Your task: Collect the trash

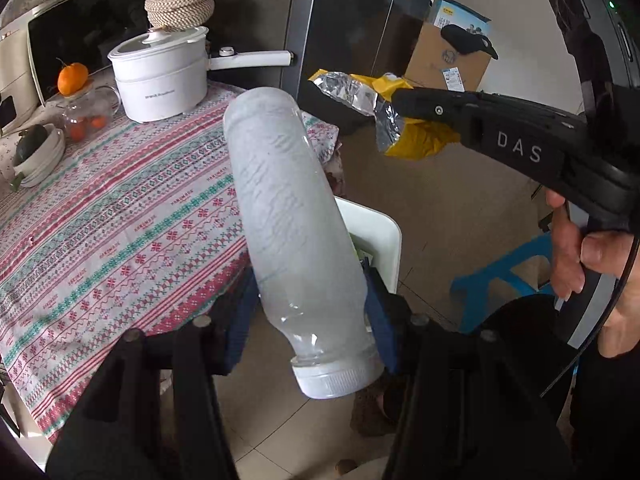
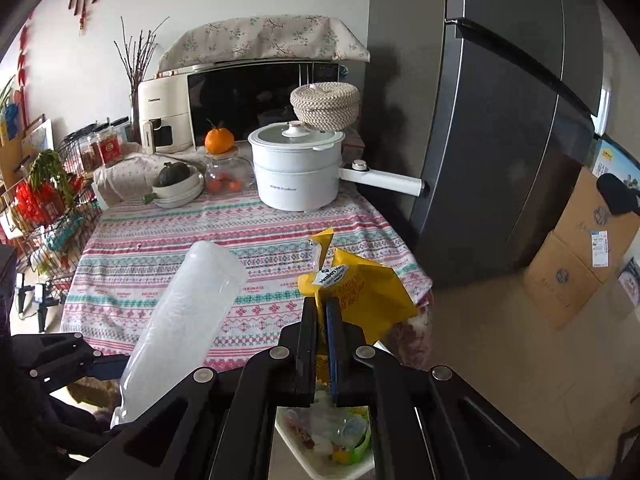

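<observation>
My left gripper (image 1: 310,280) is shut on a frosted plastic bottle (image 1: 288,208) with a white cap, held tilted with the cap toward the camera, off the table's edge. The bottle also shows in the right wrist view (image 2: 188,316). My right gripper (image 2: 322,304) is shut on a yellow snack bag (image 2: 360,292) with a foil lining; the bag shows in the left wrist view (image 1: 376,100) in the air to the right of the table. A white trash bin (image 2: 320,440) holding several wrappers sits directly below the right gripper; its rim shows behind the bottle (image 1: 380,232).
The patterned tablecloth table (image 2: 200,248) carries a white electric pot (image 2: 298,172), a woven lidded basket (image 2: 324,104), a glass jar with an orange (image 2: 220,140) and stacked bowls (image 2: 176,192). A dark fridge (image 2: 500,120), cardboard boxes (image 2: 580,260) and a blue stool (image 1: 500,276) stand to the right.
</observation>
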